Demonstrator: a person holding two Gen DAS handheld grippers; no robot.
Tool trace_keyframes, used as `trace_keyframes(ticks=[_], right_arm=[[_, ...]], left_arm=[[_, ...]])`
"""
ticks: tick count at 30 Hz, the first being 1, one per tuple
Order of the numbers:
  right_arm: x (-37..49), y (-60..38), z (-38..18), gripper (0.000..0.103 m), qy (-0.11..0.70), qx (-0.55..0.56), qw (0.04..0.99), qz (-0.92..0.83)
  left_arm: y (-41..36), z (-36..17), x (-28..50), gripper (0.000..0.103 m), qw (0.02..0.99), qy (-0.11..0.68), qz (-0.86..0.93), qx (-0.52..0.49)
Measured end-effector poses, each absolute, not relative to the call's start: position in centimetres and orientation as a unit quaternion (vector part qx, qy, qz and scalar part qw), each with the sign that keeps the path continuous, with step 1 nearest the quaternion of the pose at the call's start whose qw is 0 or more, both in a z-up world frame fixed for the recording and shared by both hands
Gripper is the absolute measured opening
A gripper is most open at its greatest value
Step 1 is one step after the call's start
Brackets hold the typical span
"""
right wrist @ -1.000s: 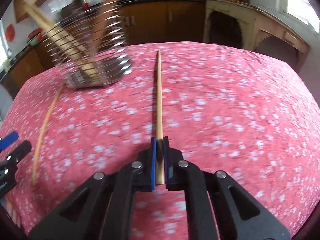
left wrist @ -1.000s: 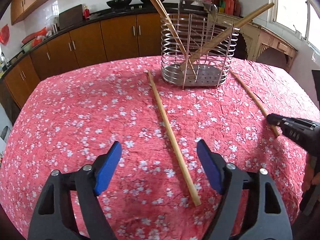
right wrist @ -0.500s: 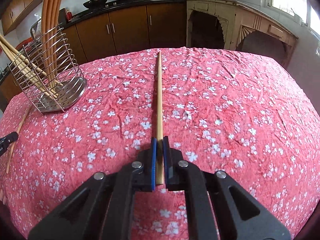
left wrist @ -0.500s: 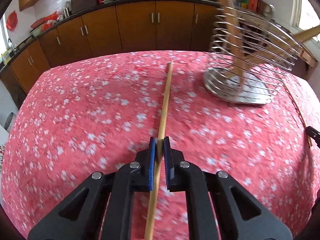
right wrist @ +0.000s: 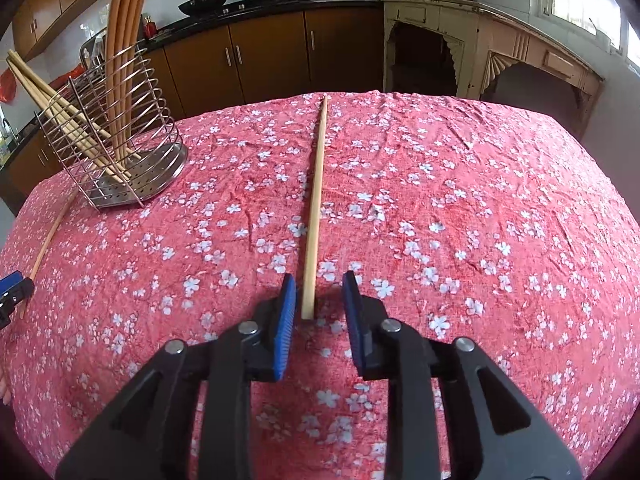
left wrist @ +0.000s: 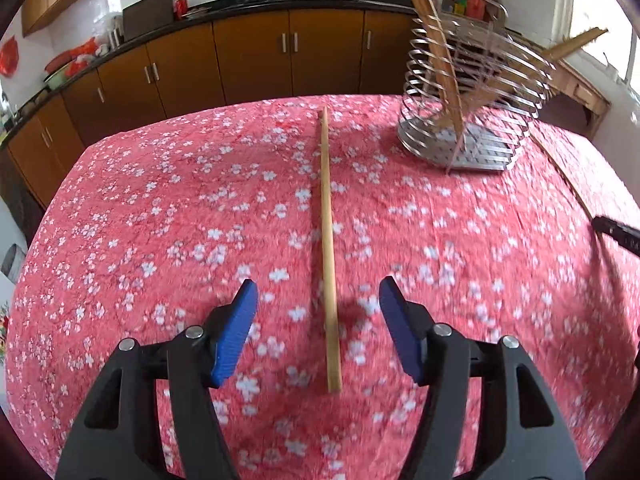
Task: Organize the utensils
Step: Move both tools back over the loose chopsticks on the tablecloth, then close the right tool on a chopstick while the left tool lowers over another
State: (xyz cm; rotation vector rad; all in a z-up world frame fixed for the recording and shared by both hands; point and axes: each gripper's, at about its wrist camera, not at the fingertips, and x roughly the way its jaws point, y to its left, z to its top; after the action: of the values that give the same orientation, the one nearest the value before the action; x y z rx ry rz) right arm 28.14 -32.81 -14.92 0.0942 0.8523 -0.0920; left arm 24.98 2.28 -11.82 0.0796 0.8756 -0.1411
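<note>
A long wooden chopstick lies on the red flowered tablecloth, its near end between the pads of my open left gripper. A second chopstick lies on the cloth with its near end between the pads of my open right gripper. Neither gripper holds anything. A steel wire utensil holder stands at the far right of the left wrist view, with several wooden sticks leaning in it. It also shows at the far left of the right wrist view.
The table's far edge drops off toward brown kitchen cabinets. A cream side cabinet stands at the back right. The other gripper's tip shows at the right edge and left edge.
Both grippers were shut on their chopsticks half a second ago. Both have opened and the chopsticks now lie free on the cloth between the pads.
</note>
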Motion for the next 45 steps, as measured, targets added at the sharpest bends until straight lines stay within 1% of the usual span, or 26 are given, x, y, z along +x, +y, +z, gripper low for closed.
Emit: trace_keyframes(ticks=[5, 10, 40, 43, 45], right_arm=[[28.0, -32.4, -14.9, 0.026, 0.413, 0.033, 0.909, -0.049], [27.9, -32.7, -15.0, 0.026, 0.413, 0.038, 0.909, -0.046], [28.0, -32.6, -15.0, 0.026, 0.413, 0.034, 0.909, -0.047], [28.0, -32.4, -15.1, 0.024, 0.413, 0.032, 0.909, -0.041], [28.0, -32.5, -15.1, 0.018, 0.413, 0.035, 0.909, -0.037]], left_arm=[[2.1, -12.3, 23.8, 0.064, 0.900, 0.429, -0.066, 0.043], [2.0, -12.5, 24.8, 0.064, 0.899, 0.430, -0.066, 0.045], [2.0, -12.2, 25.4, 0.067, 0.899, 0.432, -0.064, 0.042], [2.0, -12.2, 25.3, 0.066, 0.899, 0.432, -0.064, 0.043], [1.9, -12.2, 25.2, 0.062, 0.899, 0.430, -0.068, 0.044]])
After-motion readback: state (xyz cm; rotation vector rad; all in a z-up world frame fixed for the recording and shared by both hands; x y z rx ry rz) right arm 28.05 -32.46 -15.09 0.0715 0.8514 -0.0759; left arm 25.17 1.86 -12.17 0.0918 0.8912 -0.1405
